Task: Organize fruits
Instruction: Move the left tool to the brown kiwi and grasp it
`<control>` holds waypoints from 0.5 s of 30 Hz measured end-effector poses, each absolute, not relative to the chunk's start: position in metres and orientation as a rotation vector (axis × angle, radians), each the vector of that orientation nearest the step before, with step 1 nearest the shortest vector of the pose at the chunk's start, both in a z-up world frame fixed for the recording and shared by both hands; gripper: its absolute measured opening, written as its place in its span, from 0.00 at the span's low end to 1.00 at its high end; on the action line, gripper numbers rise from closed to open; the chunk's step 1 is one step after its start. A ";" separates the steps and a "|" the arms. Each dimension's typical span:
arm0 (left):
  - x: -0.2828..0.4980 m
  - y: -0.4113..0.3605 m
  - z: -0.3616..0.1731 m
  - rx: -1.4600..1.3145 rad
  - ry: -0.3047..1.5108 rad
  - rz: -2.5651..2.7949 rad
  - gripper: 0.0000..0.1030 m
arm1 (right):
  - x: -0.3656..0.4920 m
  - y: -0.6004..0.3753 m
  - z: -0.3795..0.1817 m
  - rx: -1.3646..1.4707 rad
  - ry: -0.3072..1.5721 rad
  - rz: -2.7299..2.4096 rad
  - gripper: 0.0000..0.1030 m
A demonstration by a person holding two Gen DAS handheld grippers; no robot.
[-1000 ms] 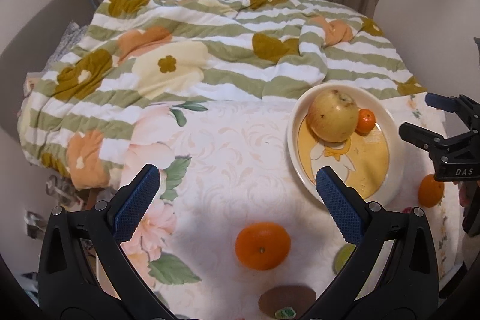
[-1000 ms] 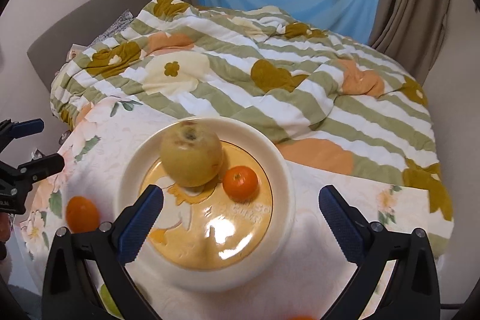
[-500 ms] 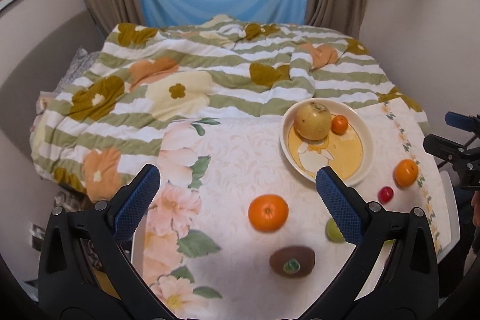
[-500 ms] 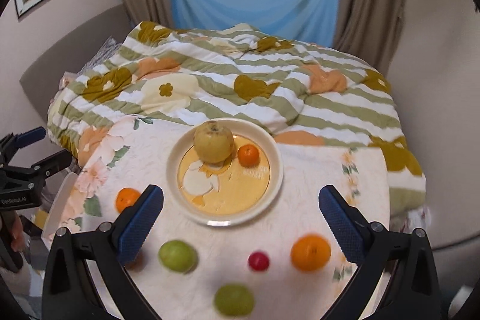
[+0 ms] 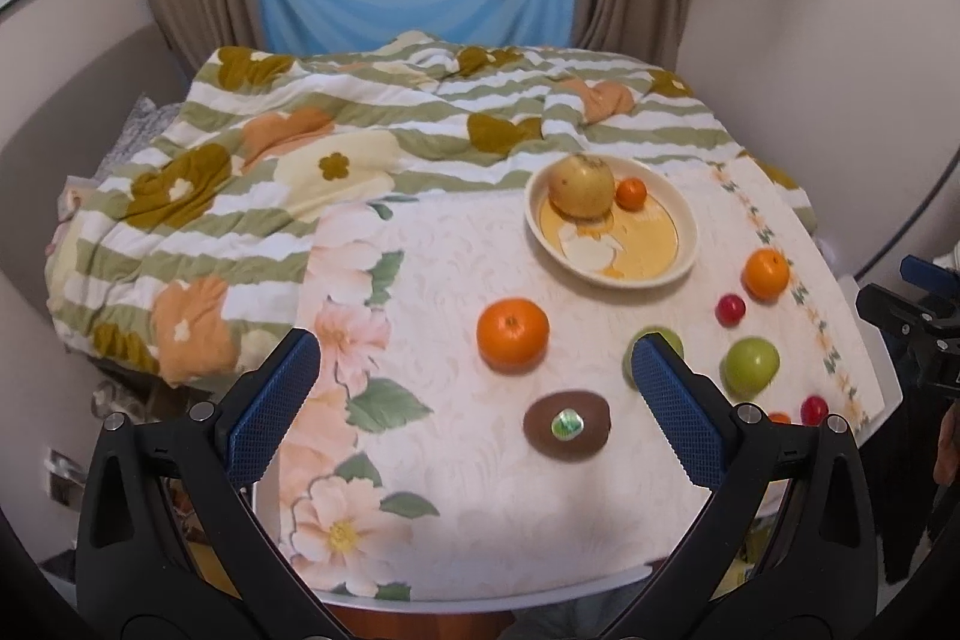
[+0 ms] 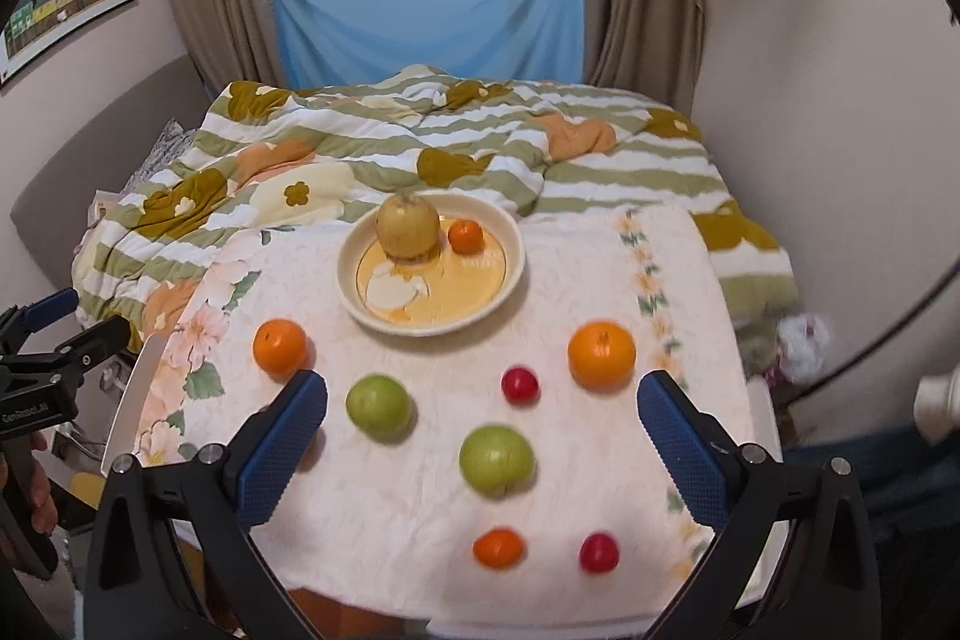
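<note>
Both grippers have pulled way back from the plate (image 6: 516,244) in the last second, so the whole spread shows now. Left gripper (image 5: 474,388) and right gripper (image 6: 483,430) hang with jaws wide apart, empty. Plate sits upper middle of the right view holding only the pear (image 6: 408,226) and a small orange (image 6: 465,236). Everything else sits loose on the cloth (image 6: 600,280) below it: oranges, green apples (image 6: 378,407), red ones, and the kiwi (image 5: 567,423) low in the left view. Looks like a reset to pick the next fruit, most still to go.
</note>
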State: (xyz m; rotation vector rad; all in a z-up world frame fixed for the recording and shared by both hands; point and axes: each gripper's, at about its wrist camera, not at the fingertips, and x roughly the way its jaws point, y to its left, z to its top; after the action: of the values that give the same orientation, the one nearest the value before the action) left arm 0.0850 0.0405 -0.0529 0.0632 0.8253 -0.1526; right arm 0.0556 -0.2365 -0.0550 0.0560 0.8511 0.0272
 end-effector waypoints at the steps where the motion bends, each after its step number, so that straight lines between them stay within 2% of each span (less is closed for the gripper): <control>1: 0.084 0.039 -0.058 0.067 0.834 -0.162 1.00 | 0.052 -0.237 -0.059 0.060 0.854 0.023 1.00; 15: 0.102 0.000 -0.157 0.122 1.021 -0.279 1.00 | 0.021 -0.243 -0.150 0.099 0.955 0.006 1.00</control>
State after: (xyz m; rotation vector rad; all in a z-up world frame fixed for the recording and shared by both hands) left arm 0.1019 -0.0001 -0.1574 0.1216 1.0208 -0.2792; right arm 0.0209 -0.2429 -0.1499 0.0991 0.9546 0.0059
